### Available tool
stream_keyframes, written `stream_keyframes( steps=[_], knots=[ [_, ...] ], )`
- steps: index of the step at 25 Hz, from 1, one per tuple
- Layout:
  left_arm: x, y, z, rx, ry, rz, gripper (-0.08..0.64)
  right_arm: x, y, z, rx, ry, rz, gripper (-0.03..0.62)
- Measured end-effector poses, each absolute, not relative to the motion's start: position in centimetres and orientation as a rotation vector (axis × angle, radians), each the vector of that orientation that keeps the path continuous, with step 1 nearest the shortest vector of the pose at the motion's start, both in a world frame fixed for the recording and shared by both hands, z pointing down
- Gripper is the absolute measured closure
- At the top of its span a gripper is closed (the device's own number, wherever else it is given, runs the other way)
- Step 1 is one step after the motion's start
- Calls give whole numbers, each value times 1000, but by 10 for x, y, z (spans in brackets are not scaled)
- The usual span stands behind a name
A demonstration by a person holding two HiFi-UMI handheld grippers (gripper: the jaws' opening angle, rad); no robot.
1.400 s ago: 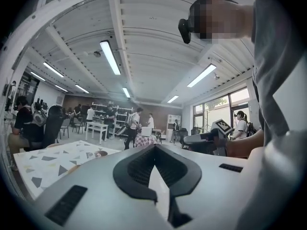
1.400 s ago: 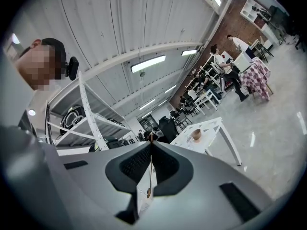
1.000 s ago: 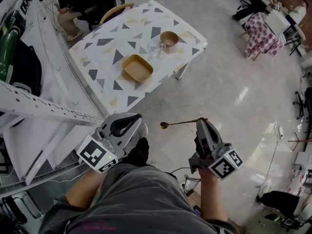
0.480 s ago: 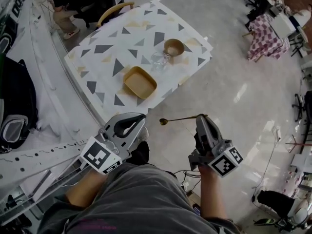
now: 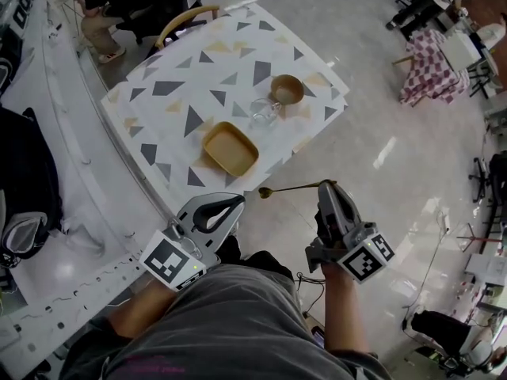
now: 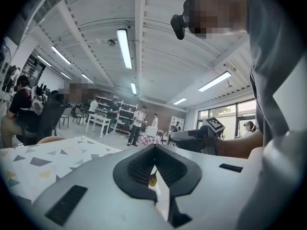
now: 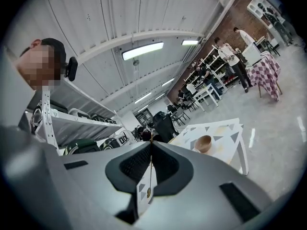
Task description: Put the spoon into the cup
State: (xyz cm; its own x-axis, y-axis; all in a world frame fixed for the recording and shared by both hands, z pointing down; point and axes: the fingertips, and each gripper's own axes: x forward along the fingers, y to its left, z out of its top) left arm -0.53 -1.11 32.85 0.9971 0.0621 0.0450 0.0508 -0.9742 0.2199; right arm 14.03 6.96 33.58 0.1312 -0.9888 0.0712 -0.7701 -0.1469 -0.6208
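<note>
A thin gold spoon [image 5: 287, 188] sticks out leftward from my right gripper [image 5: 326, 185], which is shut on the end of its handle. The spoon hangs over the floor, just short of the table's near edge. In the right gripper view the spoon [image 7: 149, 174] hangs down from the closed tips [image 7: 151, 143]. A clear glass cup [image 5: 262, 111] stands on the table beside a brown bowl [image 5: 286, 89]. My left gripper [image 5: 240, 200] is shut and holds nothing, its tips close to the spoon's bowl. The spoon's bowl [image 6: 152, 179] shows below the left gripper's closed tips [image 6: 154, 146].
The table [image 5: 174, 93] has a white cloth with grey and tan triangles. A square tan dish [image 5: 230, 148] lies near its front edge. A chair [image 5: 184, 18] stands at the far side, white shelving [image 5: 47, 236] to the left, a checked table [image 5: 428, 62] far right.
The table has drawn nearer to both grippers. My left gripper has shifted right, toward the spoon's bowl. The right gripper still holds the spoon the same way.
</note>
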Motion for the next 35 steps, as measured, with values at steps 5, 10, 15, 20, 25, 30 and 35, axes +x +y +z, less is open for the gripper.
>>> stream_keyframes(
  steps=[5,10,15,20,25,30,35],
  knots=[
    [-7,-22,329,2919,54,70,545,145,53,337,-1970,1709,-674,569],
    [-7,-36,332,2917,-1,82,545,155,35,339,-1954,1732,-684,569],
    [1,-50,334,2913,-85,101,545,172,11,342,-1907,1780,-710,569],
    [12,-69,337,2912,-205,118,545,189,-15,349,-1843,1854,-751,569],
    [27,-91,337,2905,-349,133,545,213,-41,355,-1776,1919,-800,569],
    [42,-107,335,2898,-476,144,545,235,-64,363,-1711,1973,-844,569],
    [58,-122,337,2871,-575,165,545,258,-88,368,-1665,2020,-886,569]
  ],
)
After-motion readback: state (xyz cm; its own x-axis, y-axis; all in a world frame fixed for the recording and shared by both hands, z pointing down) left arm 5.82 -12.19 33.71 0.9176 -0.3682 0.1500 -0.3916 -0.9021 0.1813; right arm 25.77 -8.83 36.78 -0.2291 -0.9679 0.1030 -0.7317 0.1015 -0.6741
